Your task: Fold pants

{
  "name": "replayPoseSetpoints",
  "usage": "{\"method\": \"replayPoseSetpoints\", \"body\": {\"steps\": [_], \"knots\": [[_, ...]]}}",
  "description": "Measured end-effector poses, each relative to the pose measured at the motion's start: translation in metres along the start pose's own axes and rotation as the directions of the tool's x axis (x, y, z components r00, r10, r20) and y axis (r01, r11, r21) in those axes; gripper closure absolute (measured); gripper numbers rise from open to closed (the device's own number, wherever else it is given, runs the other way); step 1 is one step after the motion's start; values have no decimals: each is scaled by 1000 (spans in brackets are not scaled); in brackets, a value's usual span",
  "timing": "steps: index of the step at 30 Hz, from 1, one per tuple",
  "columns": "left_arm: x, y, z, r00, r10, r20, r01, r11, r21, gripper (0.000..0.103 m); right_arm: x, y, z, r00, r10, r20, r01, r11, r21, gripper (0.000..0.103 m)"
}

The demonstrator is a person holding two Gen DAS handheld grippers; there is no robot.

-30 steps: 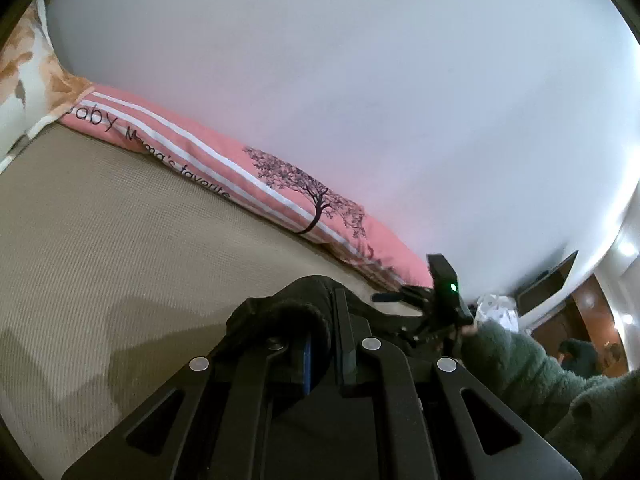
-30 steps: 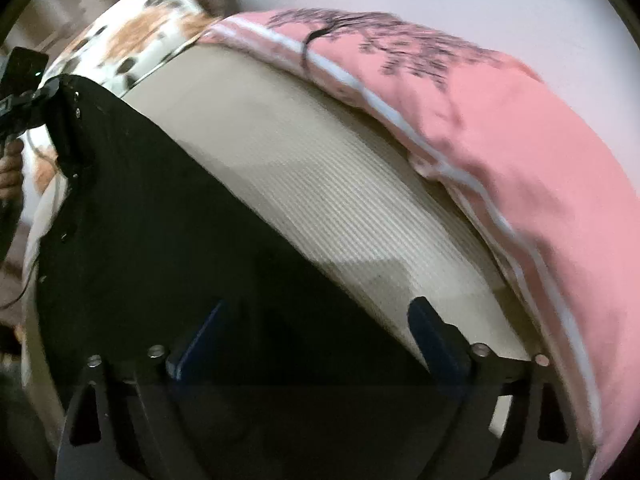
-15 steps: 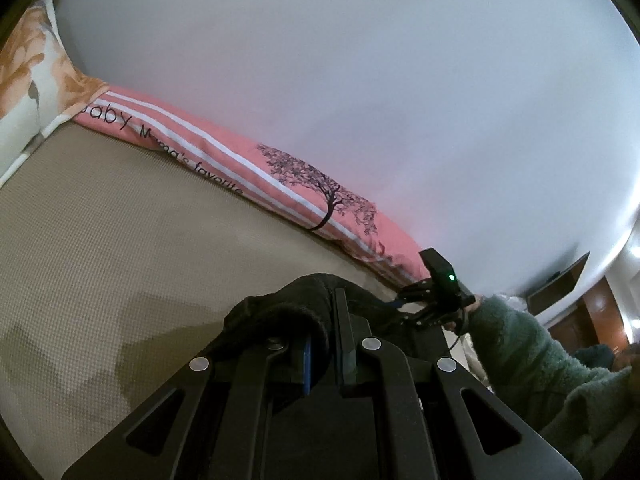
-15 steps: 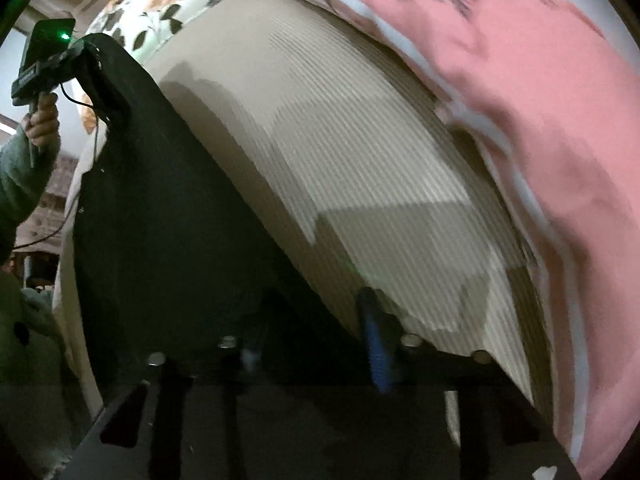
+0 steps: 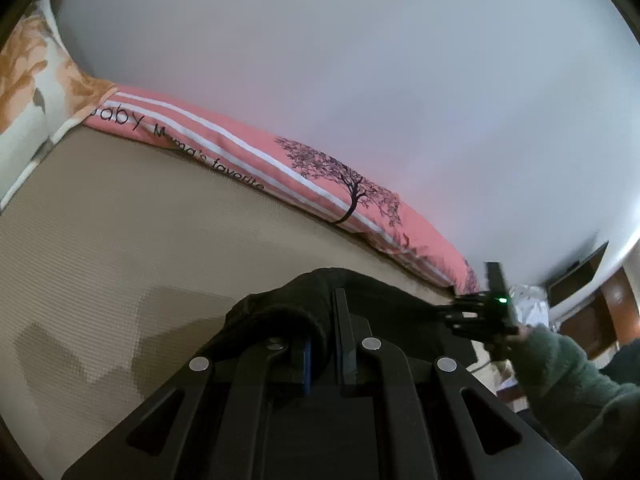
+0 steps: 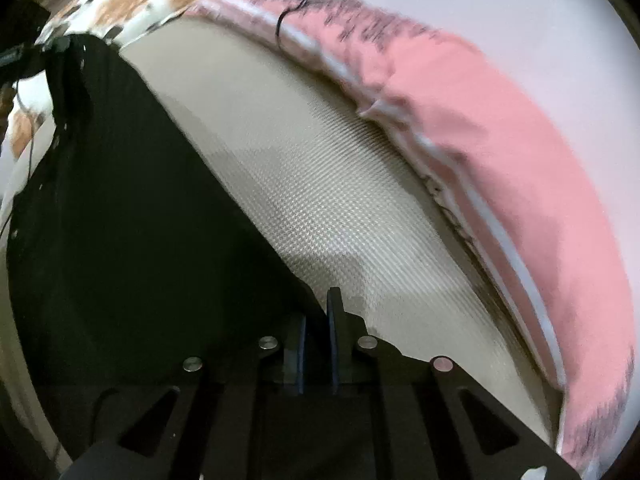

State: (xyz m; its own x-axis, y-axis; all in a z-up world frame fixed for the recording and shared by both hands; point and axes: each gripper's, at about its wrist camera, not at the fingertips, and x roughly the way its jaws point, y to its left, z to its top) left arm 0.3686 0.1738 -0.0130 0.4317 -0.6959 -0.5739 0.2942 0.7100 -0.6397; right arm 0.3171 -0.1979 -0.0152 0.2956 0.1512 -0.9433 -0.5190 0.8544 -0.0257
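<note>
The black pants (image 6: 120, 220) lie stretched over a beige woven mat (image 6: 320, 208) on a bed. My right gripper (image 6: 316, 320) points steeply down at their near edge; its jaws are closing, and the blue pads pinch the dark cloth between them. My left gripper (image 5: 322, 320) is shut on a bunched, ribbed end of the pants (image 5: 288, 304), held a little above the mat. The left wrist view also shows the right gripper (image 5: 480, 312) far off at the right, held by a hand in a green fleece sleeve (image 5: 560, 368).
A long pink pillow (image 5: 240, 148) with white stripes and a tree print runs along the white wall (image 5: 360, 60). A floral pillow (image 5: 24, 80) sits at the mat's left end. Bare mat (image 5: 100, 240) stretches between the pants and the pink pillow.
The right gripper's jaws went from wide apart to shut on the pants' edge, and that hand shifted and tilted. The left gripper kept its grip and place.
</note>
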Motion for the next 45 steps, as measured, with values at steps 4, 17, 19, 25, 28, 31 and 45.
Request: {"method": "replayPoseSetpoints", "body": {"steps": [4,17,19,25,28,31,45], "knots": [[-2,-2,2,1000,27,-15,-27,999,35,95,-36,31,-15,995,-91,42,88,995,50,97],[-46,-5,-35,996,29,-89,-16,990,138,94,-103,81,-94,998,-31,54,22,985,174,98],[-51,-4,-45,993,44,-108,-28,988,151,94,-102,97,-106,999,13,40,-20,983,183,98],[-65,14,-85,980,78,-181,-48,985,163,90,-86,135,-141,991,133,-30,-123,968,217,98],[-63,27,-110,965,119,-233,-82,983,163,89,-77,149,-150,985,162,-58,-145,963,228,98],[-62,36,-136,945,163,-284,-115,977,179,88,-70,161,-160,978,189,-85,-165,958,235,98],[-71,19,-177,881,306,-362,-181,923,340,80,-55,187,-188,966,212,-150,-164,947,278,96]]}}
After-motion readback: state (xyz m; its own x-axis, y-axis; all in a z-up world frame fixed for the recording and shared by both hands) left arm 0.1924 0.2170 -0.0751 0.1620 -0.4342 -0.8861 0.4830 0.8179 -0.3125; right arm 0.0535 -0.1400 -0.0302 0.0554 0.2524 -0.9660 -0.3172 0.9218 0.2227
